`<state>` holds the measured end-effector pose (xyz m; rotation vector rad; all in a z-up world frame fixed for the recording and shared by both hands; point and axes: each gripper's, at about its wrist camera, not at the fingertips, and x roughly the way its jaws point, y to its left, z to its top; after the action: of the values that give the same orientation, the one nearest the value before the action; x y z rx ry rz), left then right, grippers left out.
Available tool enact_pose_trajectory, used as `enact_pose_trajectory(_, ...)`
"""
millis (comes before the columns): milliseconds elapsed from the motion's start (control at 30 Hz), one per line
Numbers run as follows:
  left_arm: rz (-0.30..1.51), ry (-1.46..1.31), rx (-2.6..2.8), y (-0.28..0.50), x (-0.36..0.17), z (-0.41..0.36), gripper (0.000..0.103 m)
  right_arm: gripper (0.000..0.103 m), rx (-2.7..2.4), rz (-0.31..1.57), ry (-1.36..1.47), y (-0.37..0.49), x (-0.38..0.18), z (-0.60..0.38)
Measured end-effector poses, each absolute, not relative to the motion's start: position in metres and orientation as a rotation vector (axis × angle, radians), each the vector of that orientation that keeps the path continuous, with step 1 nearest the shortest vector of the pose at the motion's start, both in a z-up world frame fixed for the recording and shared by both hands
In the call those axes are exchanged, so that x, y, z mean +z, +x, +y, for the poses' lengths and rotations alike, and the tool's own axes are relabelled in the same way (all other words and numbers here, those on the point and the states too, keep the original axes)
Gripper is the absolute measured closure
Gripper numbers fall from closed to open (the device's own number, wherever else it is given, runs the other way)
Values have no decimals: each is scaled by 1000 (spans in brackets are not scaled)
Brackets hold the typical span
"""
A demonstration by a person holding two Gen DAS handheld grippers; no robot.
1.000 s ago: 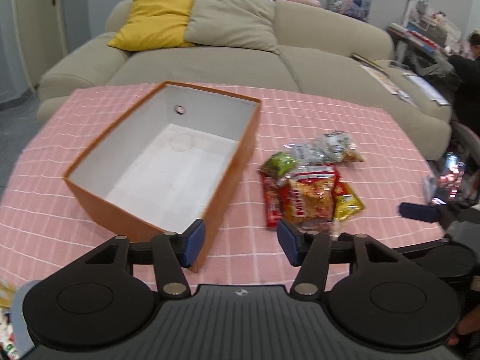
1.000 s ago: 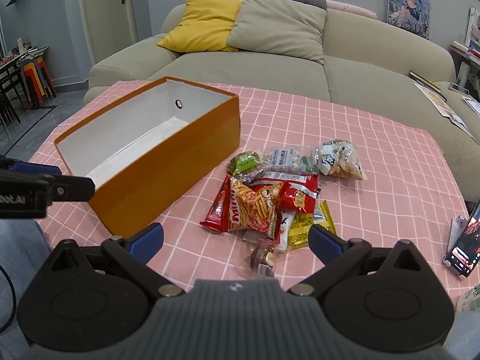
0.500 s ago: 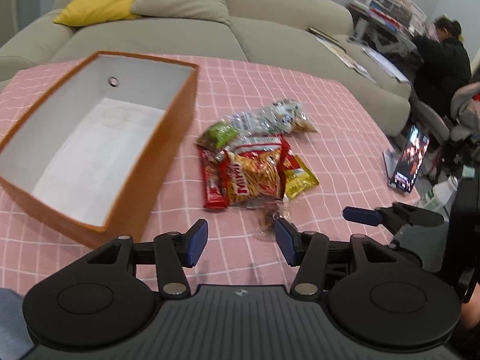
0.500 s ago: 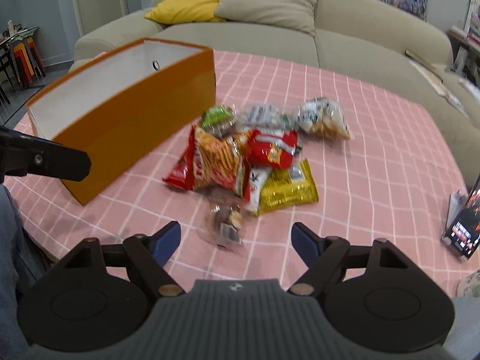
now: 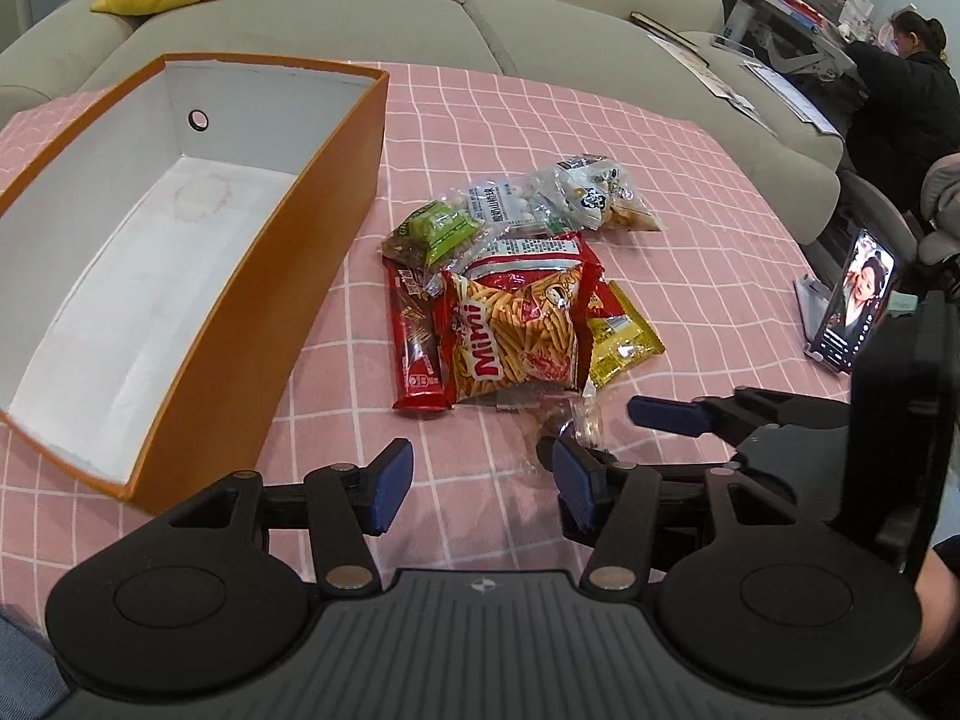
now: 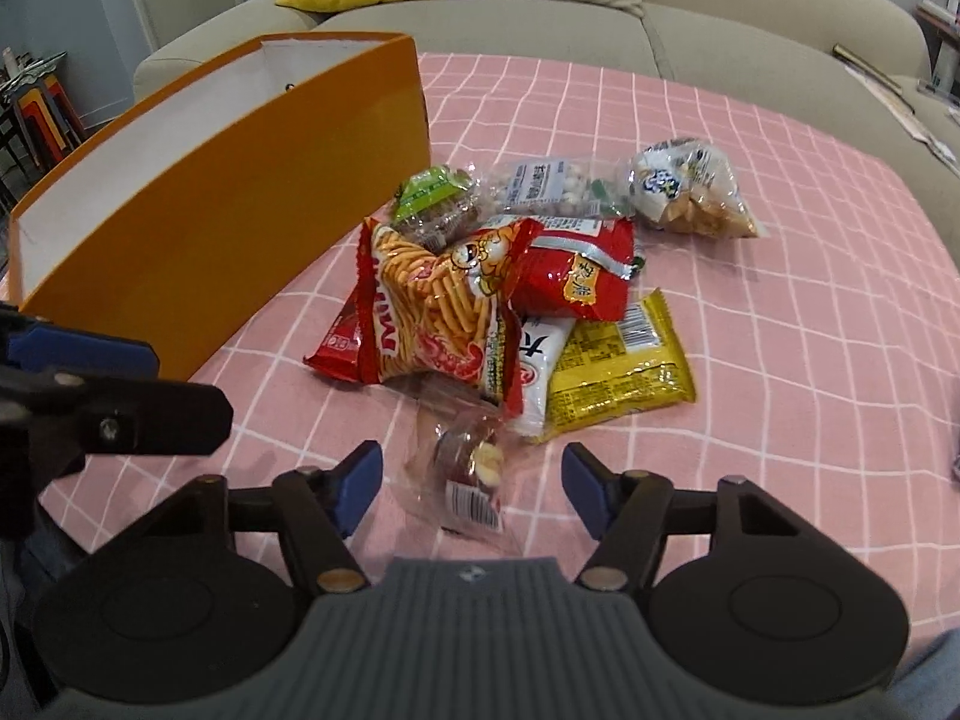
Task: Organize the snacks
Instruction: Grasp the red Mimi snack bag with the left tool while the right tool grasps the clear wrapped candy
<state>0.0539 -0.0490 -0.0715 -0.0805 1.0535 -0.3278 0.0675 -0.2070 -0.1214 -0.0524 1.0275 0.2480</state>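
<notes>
**Right hand-held gripper closing in on the nearest snack**

A small clear-wrapped snack lies on the counter at the pile's near edge, easiest to take first. The right hand-held gripper straddles it, jaws apart and just narrowing, pads not touching. The left hand-held gripper hangs apart, empty, beside the empty orange box.

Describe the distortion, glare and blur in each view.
Left wrist: fisheye bends the box rim and tablecloth grid; the sofa is soft. Right wrist: same bending, glare on the yellow packet, dark vignetted corners.
</notes>
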Motion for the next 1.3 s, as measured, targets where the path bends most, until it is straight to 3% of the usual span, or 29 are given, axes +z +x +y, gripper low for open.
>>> enact_pose_trajectory(100,1061,-86,-326,59,-75,-52,37,49,253,1050,-39,74,-126,-208)
enact_pose_trajectory(200,1071,-87,-327,63,-78,-56,35,63,279,1068,-12,76,-128,-208)
enact_pose_trajectory(333,1074,-90,-328,68,-81,-60,33,71,286,1078,-8,75,-125,-210)
enact_pose_trajectory(800,1025,-108,-347,97,-89,-73,21,72,218,1043,-47,76,-101,-242)
enact_pose_trajectory(1300,1064,-7,-335,135,-126,-82,14,72,216,1057,-35,99,-114,-241)
